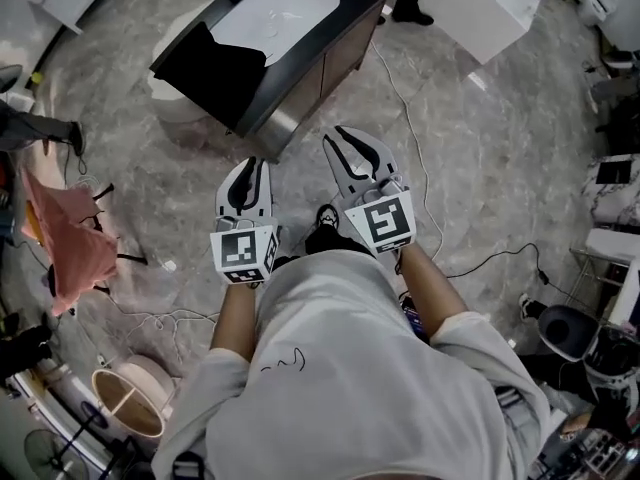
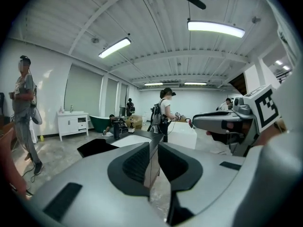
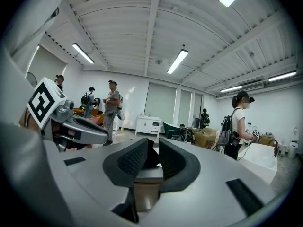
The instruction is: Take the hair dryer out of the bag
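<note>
Short of the bag, nothing held

Head view: left hand-held gripper and right hand-held gripper are hovering over open floor beside a cable. The soft black bag is lying at the near edge of the tabletop. The hair dryer is unseen, presumably inside: rigid, smooth, light, best gripped by its handle. Left gripper view: jaws narrowly apart, empty. Right gripper view: likewise.

The grey stone floor is veined with paler marbling. At upper centre a dark charcoal cabinet has a white top, with a flat black fabric shape at its left end. The white plastic left gripper and white plastic right gripper have black pads and black-and-white square-patterned cubes. A salmon-pink draped cloth sits at the left (the person's cotton shirt is pale grey).
</note>
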A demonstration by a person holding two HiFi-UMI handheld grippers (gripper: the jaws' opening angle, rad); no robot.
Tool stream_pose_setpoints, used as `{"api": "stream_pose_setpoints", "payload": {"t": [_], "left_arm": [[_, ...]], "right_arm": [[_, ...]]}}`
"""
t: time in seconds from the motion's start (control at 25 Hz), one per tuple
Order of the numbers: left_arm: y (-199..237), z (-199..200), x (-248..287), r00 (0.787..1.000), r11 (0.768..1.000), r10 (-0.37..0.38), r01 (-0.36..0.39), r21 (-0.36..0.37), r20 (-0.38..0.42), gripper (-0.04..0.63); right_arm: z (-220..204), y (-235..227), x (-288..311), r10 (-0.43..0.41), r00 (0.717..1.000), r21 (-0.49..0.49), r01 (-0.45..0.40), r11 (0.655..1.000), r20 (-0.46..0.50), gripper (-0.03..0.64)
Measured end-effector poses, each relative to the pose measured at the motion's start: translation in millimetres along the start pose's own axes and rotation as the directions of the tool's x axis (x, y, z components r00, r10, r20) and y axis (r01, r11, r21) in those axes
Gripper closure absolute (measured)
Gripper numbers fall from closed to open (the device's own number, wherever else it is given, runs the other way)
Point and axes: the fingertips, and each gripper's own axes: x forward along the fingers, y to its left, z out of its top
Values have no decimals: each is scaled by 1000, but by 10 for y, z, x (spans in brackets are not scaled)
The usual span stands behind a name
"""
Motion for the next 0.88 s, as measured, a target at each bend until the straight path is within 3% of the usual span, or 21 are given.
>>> {"api": "stream_pose_setpoints", "payload": {"t": [0.4, 0.68, 0.88], "left_arm": [[703, -274, 973, 987, 997, 76, -75, 16, -141, 526], [1342, -248, 1749, 984, 999, -23, 28, 23, -179, 526], [1698, -230, 2282, 963, 987, -139, 154, 49, -229, 526]], "right_arm": [[-419, -298, 1183, 127, 986, 23, -126, 992, -111, 557], [-430, -474, 2107, 81, 982, 1, -83, 997, -172, 557], [-428, -579, 2668, 36, 974, -2, -38, 999, -224, 554]]}}
